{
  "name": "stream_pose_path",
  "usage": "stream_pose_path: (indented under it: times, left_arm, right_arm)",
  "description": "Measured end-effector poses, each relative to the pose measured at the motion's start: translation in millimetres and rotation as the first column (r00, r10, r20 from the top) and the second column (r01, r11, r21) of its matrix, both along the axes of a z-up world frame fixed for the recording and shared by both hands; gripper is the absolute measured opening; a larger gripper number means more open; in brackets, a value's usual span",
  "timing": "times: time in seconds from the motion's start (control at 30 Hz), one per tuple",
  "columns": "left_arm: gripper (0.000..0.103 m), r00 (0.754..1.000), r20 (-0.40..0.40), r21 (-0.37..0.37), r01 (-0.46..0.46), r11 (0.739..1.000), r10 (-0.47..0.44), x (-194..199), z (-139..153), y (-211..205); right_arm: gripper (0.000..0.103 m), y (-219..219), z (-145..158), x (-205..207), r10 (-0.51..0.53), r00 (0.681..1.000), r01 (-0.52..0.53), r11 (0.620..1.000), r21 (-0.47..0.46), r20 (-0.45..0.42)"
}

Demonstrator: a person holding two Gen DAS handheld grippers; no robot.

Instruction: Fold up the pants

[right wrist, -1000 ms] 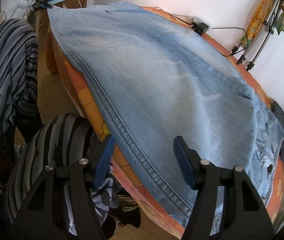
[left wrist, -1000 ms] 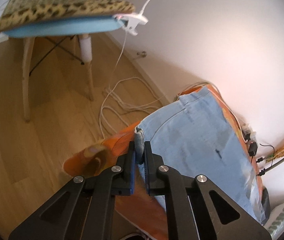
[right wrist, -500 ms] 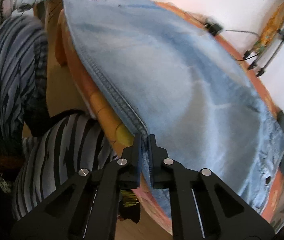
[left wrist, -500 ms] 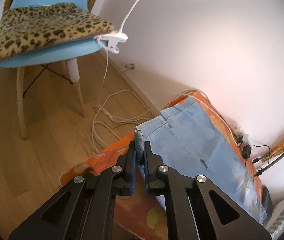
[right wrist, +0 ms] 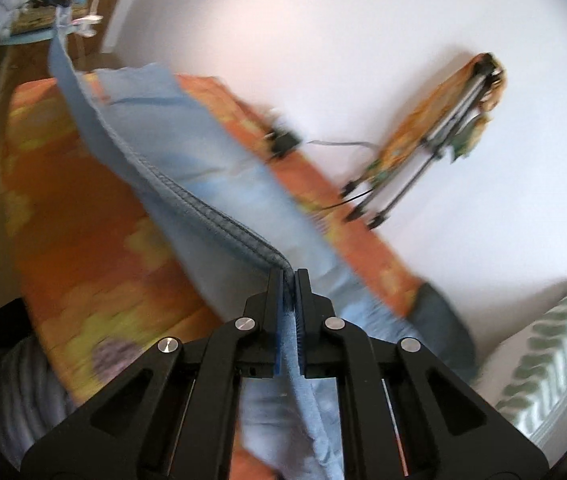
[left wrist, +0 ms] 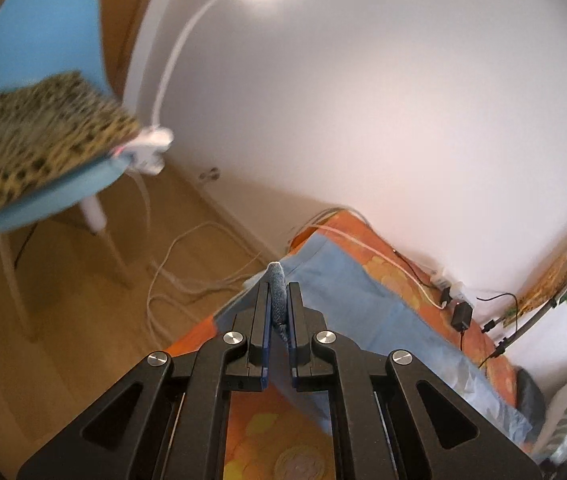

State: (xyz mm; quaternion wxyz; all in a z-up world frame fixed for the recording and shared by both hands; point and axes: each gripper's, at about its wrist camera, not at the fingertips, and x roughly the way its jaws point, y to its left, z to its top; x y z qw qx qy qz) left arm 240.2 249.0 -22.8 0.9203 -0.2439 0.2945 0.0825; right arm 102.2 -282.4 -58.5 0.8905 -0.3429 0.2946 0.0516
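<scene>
Light blue denim pants [left wrist: 363, 304] lie on an orange patterned bed cover [left wrist: 387, 276]. My left gripper [left wrist: 277, 292] is shut on the hem corner of a pant leg and holds it above the bed's end. My right gripper [right wrist: 289, 280] is shut on the stitched side seam of the pants [right wrist: 171, 188], which rises off the bed cover [right wrist: 83, 216] in a taut ridge running to the far left. The waist end is hidden behind my right gripper.
A blue chair [left wrist: 43, 80] with a leopard cushion stands on the wood floor at left, with a clip lamp [left wrist: 151, 148] and loose white cables [left wrist: 187, 272]. Chargers [left wrist: 459, 312] lie by the wall. A tripod [right wrist: 435, 136] leans there. A patterned pillow [right wrist: 539, 360] is at right.
My right gripper shut on the side seam and lifted it. My left gripper rose with the hem. The near edge of the pants now stands off the bed.
</scene>
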Motion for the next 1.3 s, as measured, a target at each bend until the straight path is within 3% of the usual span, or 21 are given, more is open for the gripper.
stream_pose_path:
  times: [0.13,0.3,0.6,0.77,0.9,1.17,1.23,1.27,1.3]
  left_arm:
    - [0.005,1.0,-0.003,0.019,0.021,1.0,-0.021,36.9,6.3,-10.2]
    - [0.005,0.999,-0.031,0.021,0.025,0.999,-0.024,91.4,-1.8,-20.4]
    - [0.005,0.995,-0.097,0.128,0.045,0.991,-0.032,206.2,-32.5,-52.1]
    - [0.005,0.986,-0.164,0.138,0.045,0.989,-0.022,257.6,-67.2,-63.7]
    - [0.005,0.982,-0.189,0.172,0.053,0.984,-0.02,280.3,-85.0,-74.6]
    - [0.005,0.97,-0.244,0.216,0.057,0.975,-0.003,306.4,-104.7,-80.8]
    - [0.006,0.969,-0.247,0.227,0.054,0.972,0.004,306.1,-105.6,-83.1]
    - [0.007,0.968,-0.249,0.23,0.055,0.972,0.005,306.9,-105.5,-84.5]
    - [0.009,0.968,-0.252,0.231,0.061,0.971,-0.001,309.3,-105.6,-86.2]
  right_arm:
    - [0.005,0.6,13.7,41.7,-0.025,0.999,0.027,0.999,-0.044,0.036]
    - [0.005,-2.3,7.3,99.7,-0.054,0.998,0.058,0.993,-0.101,0.042]
    - [0.005,-17.8,-30.8,218.2,-0.107,0.994,0.104,0.976,-0.191,-0.006]
    - [0.005,-22.6,-64.5,270.8,-0.129,0.991,0.116,0.962,-0.246,-0.037]
    - [0.005,-29.8,-88.4,296.8,-0.147,0.986,0.122,0.956,-0.268,-0.075]
    - [0.005,-40.1,-117.9,307.8,-0.155,0.978,0.116,0.961,-0.251,-0.14]
    - [0.009,-44.0,-115.7,311.3,-0.157,0.977,0.125,0.97,-0.207,-0.146]
    - [0.019,-46.1,-112.6,311.1,-0.158,0.976,0.13,0.975,-0.178,-0.15]
    - [0.039,-47.9,-108.9,309.2,-0.165,0.976,0.142,0.976,-0.163,-0.14]
